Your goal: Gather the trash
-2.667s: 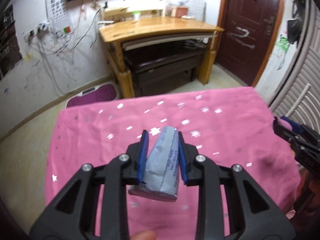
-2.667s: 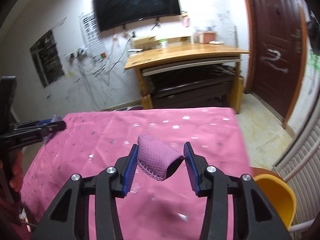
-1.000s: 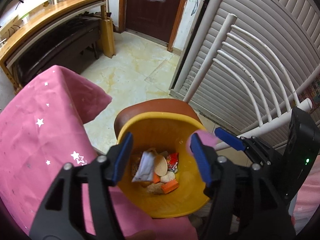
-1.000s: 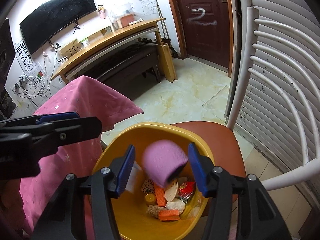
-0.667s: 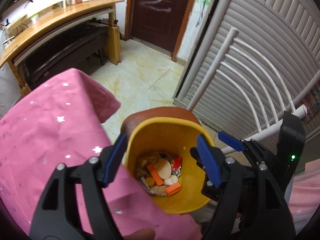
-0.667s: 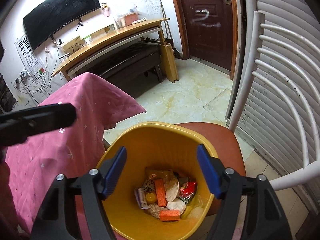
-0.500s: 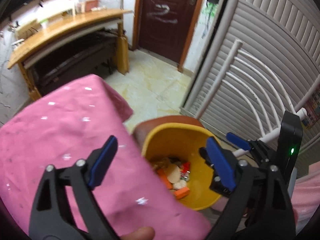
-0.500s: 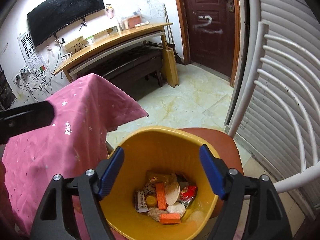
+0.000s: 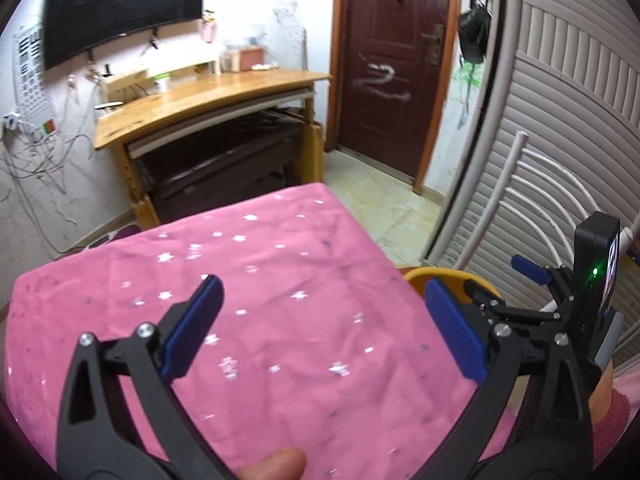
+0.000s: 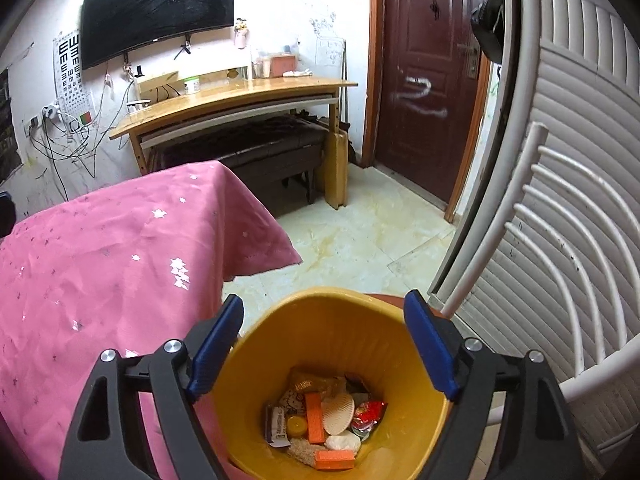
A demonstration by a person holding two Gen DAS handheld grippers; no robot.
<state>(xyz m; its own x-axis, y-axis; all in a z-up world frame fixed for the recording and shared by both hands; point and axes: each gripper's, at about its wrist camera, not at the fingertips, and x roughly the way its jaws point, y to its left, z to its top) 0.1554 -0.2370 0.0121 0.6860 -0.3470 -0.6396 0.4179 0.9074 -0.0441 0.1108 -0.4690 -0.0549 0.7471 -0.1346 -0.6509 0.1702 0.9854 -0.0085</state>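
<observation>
A yellow trash bin (image 10: 256,412) stands on a brown chair seat beside the table. It holds several pieces of trash (image 10: 324,420): orange blocks, a shell-shaped piece, a red wrapper, a small packet. My right gripper (image 10: 324,340) is open and empty, right above the bin. My left gripper (image 9: 320,324) is open and empty above the pink star-patterned tablecloth (image 9: 260,280). Only a sliver of the bin's rim (image 9: 420,276) shows in the left wrist view, with the right gripper (image 9: 532,276) beyond it.
The pink tablecloth (image 10: 100,264) hangs over the table's corner left of the bin. A white slatted chair back (image 10: 560,240) rises at the right. A wooden desk (image 10: 224,100), a dark door (image 10: 424,80) and tiled floor (image 10: 352,240) lie beyond.
Both grippers dropped their items, a grey packet and a purple mesh piece, into the bin and opened wide. The left gripper has swung back over the table. The right stays above the bin.
</observation>
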